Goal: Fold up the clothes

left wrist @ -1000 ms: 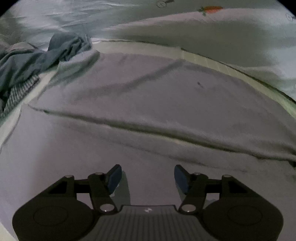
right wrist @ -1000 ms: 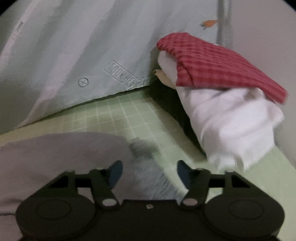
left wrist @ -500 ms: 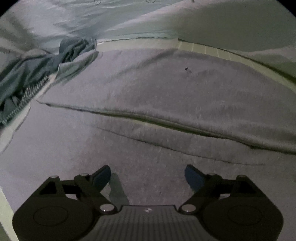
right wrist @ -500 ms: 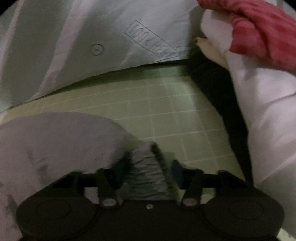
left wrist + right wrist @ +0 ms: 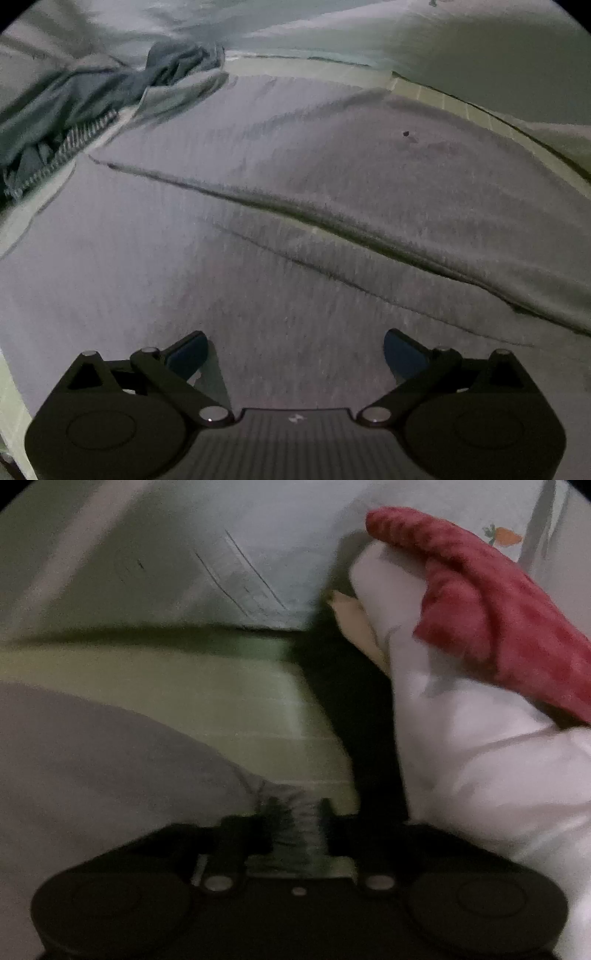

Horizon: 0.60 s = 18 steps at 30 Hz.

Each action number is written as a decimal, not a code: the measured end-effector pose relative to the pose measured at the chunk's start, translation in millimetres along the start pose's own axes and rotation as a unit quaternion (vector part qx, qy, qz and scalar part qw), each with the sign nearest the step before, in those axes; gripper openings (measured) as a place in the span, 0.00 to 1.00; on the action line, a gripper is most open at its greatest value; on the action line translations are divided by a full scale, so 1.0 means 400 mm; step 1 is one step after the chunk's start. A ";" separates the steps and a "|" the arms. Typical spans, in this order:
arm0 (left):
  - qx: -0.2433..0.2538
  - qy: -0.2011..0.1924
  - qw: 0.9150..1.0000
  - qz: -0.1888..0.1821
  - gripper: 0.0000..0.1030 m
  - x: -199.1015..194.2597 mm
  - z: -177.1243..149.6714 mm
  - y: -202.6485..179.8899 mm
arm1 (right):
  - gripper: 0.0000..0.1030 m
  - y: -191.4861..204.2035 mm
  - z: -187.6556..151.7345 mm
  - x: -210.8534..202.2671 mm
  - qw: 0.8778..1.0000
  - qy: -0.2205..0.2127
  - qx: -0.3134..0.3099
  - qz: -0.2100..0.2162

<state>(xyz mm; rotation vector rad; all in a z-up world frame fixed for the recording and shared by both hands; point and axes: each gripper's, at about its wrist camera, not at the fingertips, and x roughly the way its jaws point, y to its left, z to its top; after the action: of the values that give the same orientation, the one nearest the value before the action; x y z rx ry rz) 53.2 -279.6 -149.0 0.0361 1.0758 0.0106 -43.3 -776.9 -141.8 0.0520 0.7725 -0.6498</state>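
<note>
Around you, a crumpled blue-grey garment [image 5: 110,99] with a striped ribbed edge lies heaped at the far left of your left view, touching the far corner of the cloth you are working on. A pale mint bedsheet printed with small carrots [image 5: 461,40] rises behind everything. In your right view a stack of folded white cloth [image 5: 480,746] topped by a red checked cloth [image 5: 491,605] stands close on the right, with a dark gap between it and the pale green gridded mat [image 5: 236,701]; a small tan corner pokes out of the stack's left side.

Your left gripper [image 5: 295,350] hangs over the large light grey knit garment [image 5: 258,229], its blue pads spreading to a wide gap. Only flat fabric lies below them, and nothing is pinched. Your right gripper [image 5: 295,819] sits at the garment's right edge, with a bunched grey ribbed cuff of that garment [image 5: 295,812] between the narrow jaws, which are easing apart slightly. The view is blurred and dark there, yet the fingers look pressed against the bunch on both sides.

The grey garment lies spread across the mat. A long fold edge runs diagonally from upper left to lower right, a shallower crease lies beside it, and there is a small dark speck [image 5: 406,133] on the far layer
</note>
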 end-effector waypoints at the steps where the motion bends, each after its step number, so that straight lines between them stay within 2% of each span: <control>1: -0.003 0.002 1.000 -0.004 0.97 -0.001 -0.002 0.004 | 0.61 -0.004 0.000 -0.021 1.000 -0.006 0.013 0.021; 2: -0.007 0.003 1.000 -0.008 0.97 -0.003 -0.006 0.011 | 0.65 -0.005 -0.003 -0.046 0.999 -0.013 0.026 0.040; 4: -0.031 0.000 0.999 -0.024 0.97 -0.015 -0.016 0.038 | 0.83 0.003 -0.031 -0.116 0.997 -0.026 0.046 0.054; 5: -0.044 -0.003 0.998 -0.032 0.97 -0.022 -0.021 0.054 | 0.84 0.005 -0.046 -0.146 0.996 -0.031 0.055 0.056; 7: -0.068 -0.011 0.997 -0.041 0.97 -0.039 -0.033 0.090 | 0.84 -0.002 -0.094 -0.208 0.995 -0.027 0.085 0.049; 10: -0.099 -0.020 0.995 -0.017 0.97 -0.071 -0.048 0.173 | 0.84 -0.019 -0.196 -0.293 0.989 -0.005 0.147 0.016; 14: -0.137 -0.030 0.990 0.004 0.97 -0.107 -0.069 0.298 | 0.84 -0.040 -0.332 -0.373 0.972 0.030 0.229 -0.034; 18: -0.143 -0.024 0.989 0.003 0.97 -0.119 -0.083 0.383 | 0.84 -0.043 -0.420 -0.400 0.956 0.062 0.280 -0.057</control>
<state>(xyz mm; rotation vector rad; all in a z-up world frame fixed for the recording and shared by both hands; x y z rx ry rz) 2.7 -126.9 -117.6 -0.2189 1.0178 0.1683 -244.2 -660.4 -154.2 0.5736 0.6937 -0.9688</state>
